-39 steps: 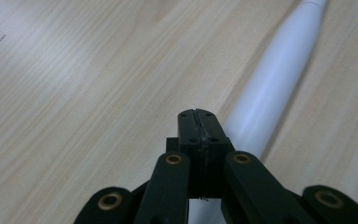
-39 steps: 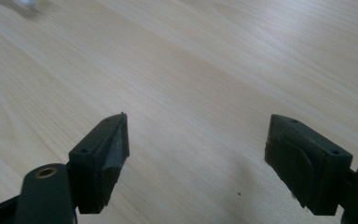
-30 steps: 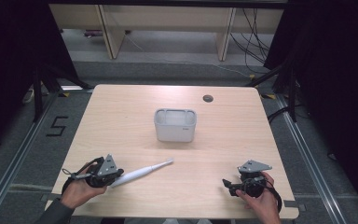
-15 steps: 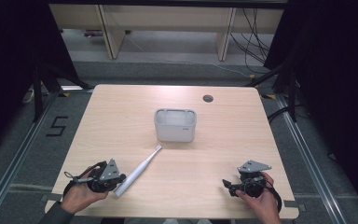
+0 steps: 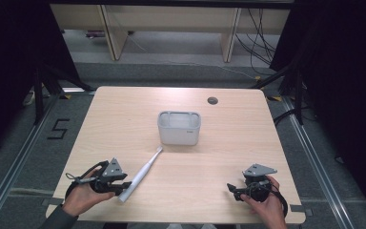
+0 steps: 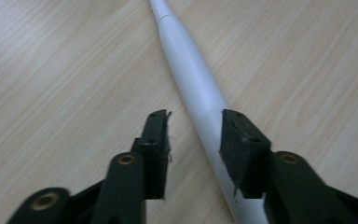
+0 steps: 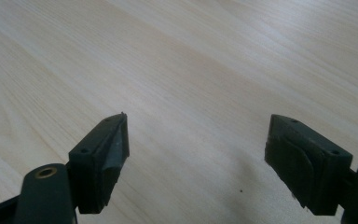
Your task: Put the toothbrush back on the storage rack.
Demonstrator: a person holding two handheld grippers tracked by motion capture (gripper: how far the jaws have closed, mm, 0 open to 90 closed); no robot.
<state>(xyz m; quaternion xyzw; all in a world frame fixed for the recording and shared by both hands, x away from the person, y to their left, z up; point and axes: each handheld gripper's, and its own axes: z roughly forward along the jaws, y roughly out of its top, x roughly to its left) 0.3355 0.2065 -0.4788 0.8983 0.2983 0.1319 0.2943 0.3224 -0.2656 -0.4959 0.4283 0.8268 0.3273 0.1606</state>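
L gripper (image 5: 119,181) sits lower left of the high view, at the near edge of the table (image 5: 248,138), held in the person's L hand (image 5: 83,198). Its jaws have just been opening and now stand partway apart. The white toothbrush (image 5: 140,172) lies between them: in the left gripper view the handle (image 6: 193,79) runs from top centre down to lower right, right up against the right-hand pad (image 6: 237,149), poss. touching it, while a clear strip of wood shows between the handle and the left-hand pad (image 6: 161,149). So no squeeze on it; the brush looks to lie flat on the tabletop, loose.

In the high view the toothbrush lies diagonal, butt end at the L gripper's tips, thin head end pointing up and right toward the grey bin (image 5: 179,127), stopping just short of its front wall, not touching. Bin stands near frame centre; its inside can't be made out.

R gripper (image 5: 232,190) is lower right of the high view, in the R hand (image 5: 267,210), well apart from brush and bin. In the right gripper view its jaws are spread wide w/ bare wood between the pads (image 7: 107,154); nothing held, nothing touched.
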